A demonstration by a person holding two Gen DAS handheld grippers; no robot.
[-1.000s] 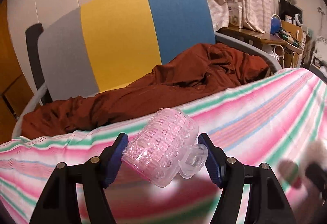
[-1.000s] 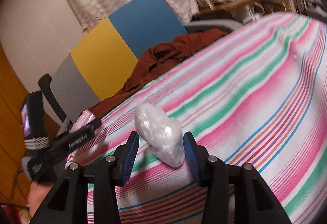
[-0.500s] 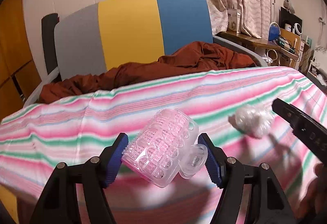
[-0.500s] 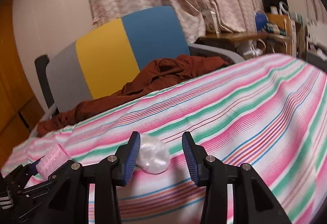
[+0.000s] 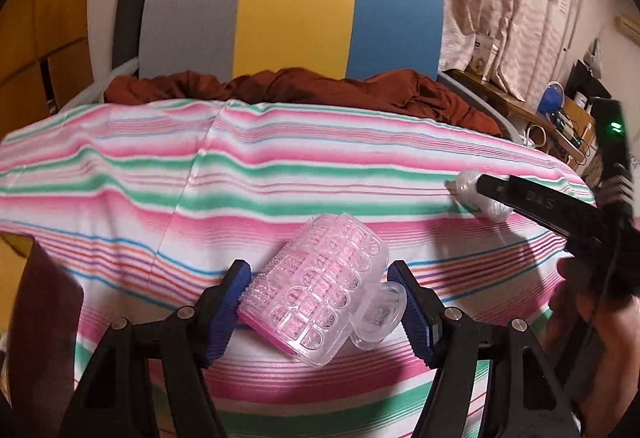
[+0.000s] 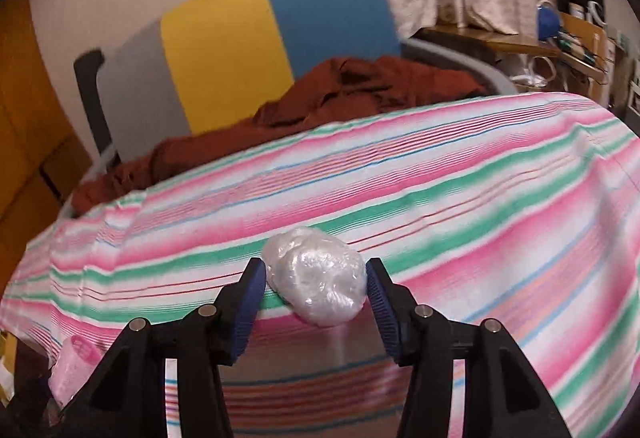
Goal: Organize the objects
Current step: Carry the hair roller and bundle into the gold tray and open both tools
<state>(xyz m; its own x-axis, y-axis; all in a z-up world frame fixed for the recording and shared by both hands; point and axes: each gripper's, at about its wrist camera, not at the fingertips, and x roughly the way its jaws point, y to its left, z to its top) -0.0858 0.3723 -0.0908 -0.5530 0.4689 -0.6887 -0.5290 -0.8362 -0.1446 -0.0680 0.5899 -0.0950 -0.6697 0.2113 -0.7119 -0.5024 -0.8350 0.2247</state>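
Pink roller (image 5: pixel 320 278) low centre, clamped in left gripper (image 5: pixel 326 302) jaws, half-open, above striped cloth (image 5: pixel 280 174). White bundle (image 6: pixel 318 280) low centre between right gripper (image 6: pixel 316 292) jaws, opening; pad contact unclear. Behind, upper frame: rust fabric (image 6: pixel 360 86), tricolour chair (image 5: pixel 296 14).

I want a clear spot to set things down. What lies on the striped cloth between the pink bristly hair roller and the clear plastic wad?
Nothing: in the left wrist view, only bare striped cloth separates the pink bristly hair roller from the clear plastic wad.
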